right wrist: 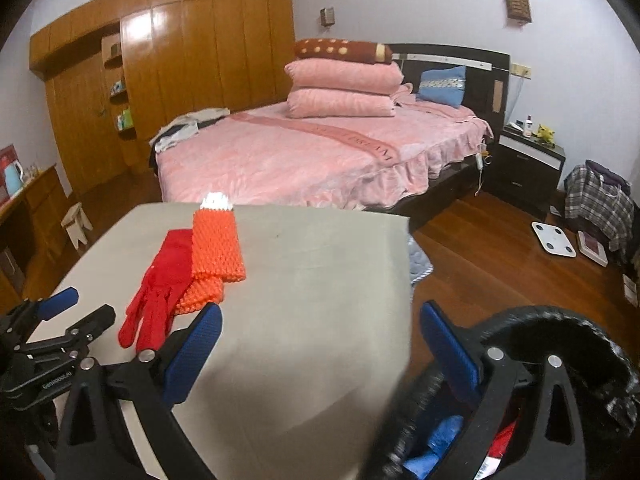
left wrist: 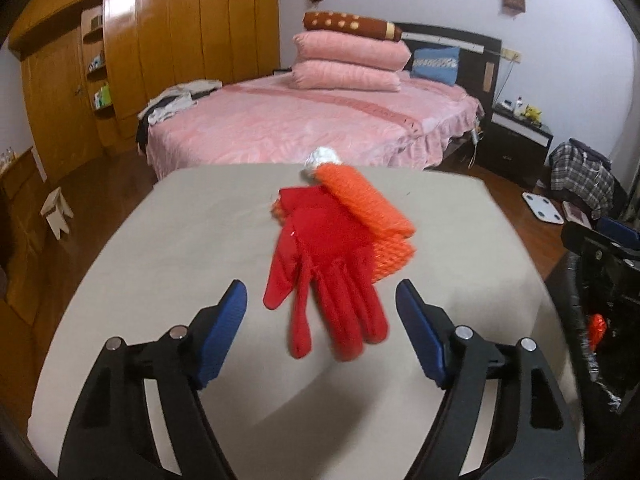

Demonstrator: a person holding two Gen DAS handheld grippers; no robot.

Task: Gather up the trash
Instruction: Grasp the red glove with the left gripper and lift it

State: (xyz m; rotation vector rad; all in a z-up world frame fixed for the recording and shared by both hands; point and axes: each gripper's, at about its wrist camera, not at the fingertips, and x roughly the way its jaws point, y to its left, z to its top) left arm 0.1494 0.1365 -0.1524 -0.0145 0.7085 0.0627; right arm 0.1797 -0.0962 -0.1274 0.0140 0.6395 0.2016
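Note:
A red glove [left wrist: 320, 268] lies on the beige table [left wrist: 180, 240], its fingers toward me. Orange foam netting [left wrist: 368, 204] lies partly over it, and a white crumpled piece [left wrist: 322, 158] sits at the table's far edge. My left gripper [left wrist: 320, 300] hovers open just short of the glove's fingertips, nothing between its blue pads [left wrist: 226, 320]. My right gripper [right wrist: 320, 328] is open and empty over the table's right edge, above a black-lined trash bin [right wrist: 560, 320] that holds blue and red scraps. The glove [right wrist: 160, 284] and netting [right wrist: 216, 244] lie to its left, with the left gripper [right wrist: 60, 320] beside them.
A bed with a pink cover [left wrist: 304, 120] and stacked pillows stands behind the table. A wooden wardrobe [left wrist: 160, 40] fills the left wall. A small stool [left wrist: 56, 212], a white scale [right wrist: 554, 240] and a plaid bag [right wrist: 596, 200] sit on the wooden floor. The bin's edge [left wrist: 592, 280] shows at right.

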